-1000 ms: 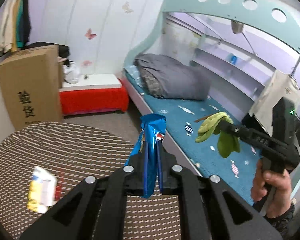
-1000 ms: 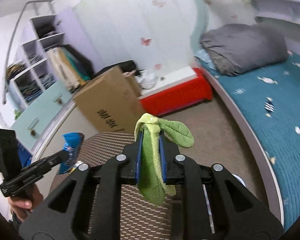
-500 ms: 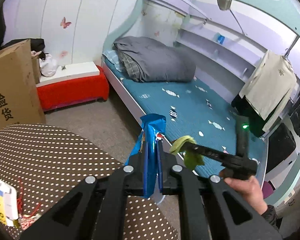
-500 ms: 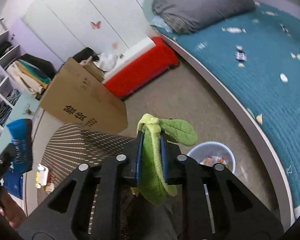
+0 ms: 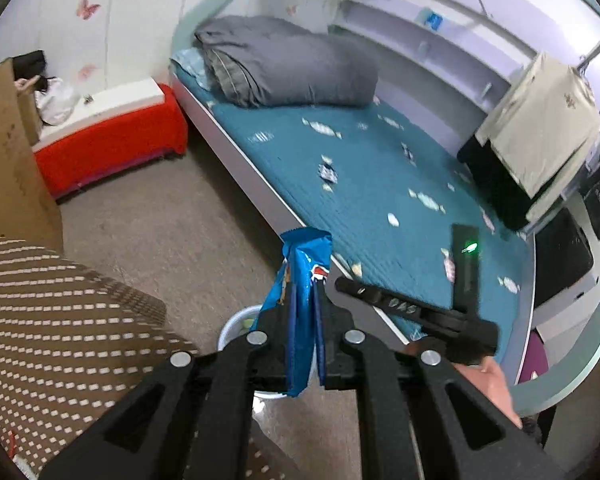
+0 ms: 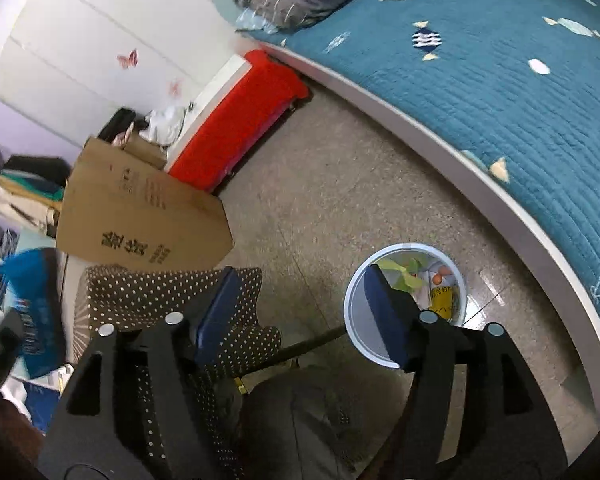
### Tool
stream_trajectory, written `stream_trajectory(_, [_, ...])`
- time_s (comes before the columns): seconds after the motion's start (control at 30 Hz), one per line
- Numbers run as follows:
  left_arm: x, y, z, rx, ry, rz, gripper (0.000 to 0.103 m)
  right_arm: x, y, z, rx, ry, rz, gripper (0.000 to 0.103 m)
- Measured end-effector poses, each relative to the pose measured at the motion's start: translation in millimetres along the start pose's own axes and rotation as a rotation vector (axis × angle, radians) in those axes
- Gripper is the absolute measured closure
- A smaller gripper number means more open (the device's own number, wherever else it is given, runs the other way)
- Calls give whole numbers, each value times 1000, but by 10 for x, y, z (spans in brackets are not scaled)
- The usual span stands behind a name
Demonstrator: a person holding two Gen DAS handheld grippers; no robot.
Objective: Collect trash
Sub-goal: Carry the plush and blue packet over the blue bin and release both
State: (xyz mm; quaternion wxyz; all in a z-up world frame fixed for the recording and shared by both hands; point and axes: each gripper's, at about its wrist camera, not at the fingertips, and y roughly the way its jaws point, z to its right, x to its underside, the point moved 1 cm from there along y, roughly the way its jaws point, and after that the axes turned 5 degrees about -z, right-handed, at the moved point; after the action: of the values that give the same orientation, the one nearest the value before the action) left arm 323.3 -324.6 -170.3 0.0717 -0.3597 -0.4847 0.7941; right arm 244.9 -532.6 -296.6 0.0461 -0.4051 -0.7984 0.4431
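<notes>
Your left tool (image 5: 305, 312): black linkage arms, silver screws, blue pads. Right tool (image 6: 300, 312) alike; green light on its body.

wrapper (image 5: 306, 280) – blue | tablecloth (image 5: 60, 312) – brown, white dots | bedspread (image 6: 500, 60) – teal

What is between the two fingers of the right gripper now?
Nothing is held. In the right wrist view, the opening right gripper frames only the dotted tablecloth and bare floor.

Glossy foil snack wrapper (image 5: 302, 280); smooth plastic trash bin (image 6: 354, 300); quilted cloth bedspread (image 6: 520, 80); matt cardboard box (image 6: 140, 216).
</notes>
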Motion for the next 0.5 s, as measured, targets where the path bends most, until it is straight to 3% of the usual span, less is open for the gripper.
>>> stream_trajectory(0.37, [-73,761,232,22,74,-176,93,-69,-416,233,4,34,81,30])
stream_trajectory(0.43, [-76,886,246,-13,101,-209,80,-70,-442,235,-1,34,86,30])
stream_trajectory(0.5, [-82,946,224,-31,91,-220,28,-57,-461,209,-7,31,89,29])
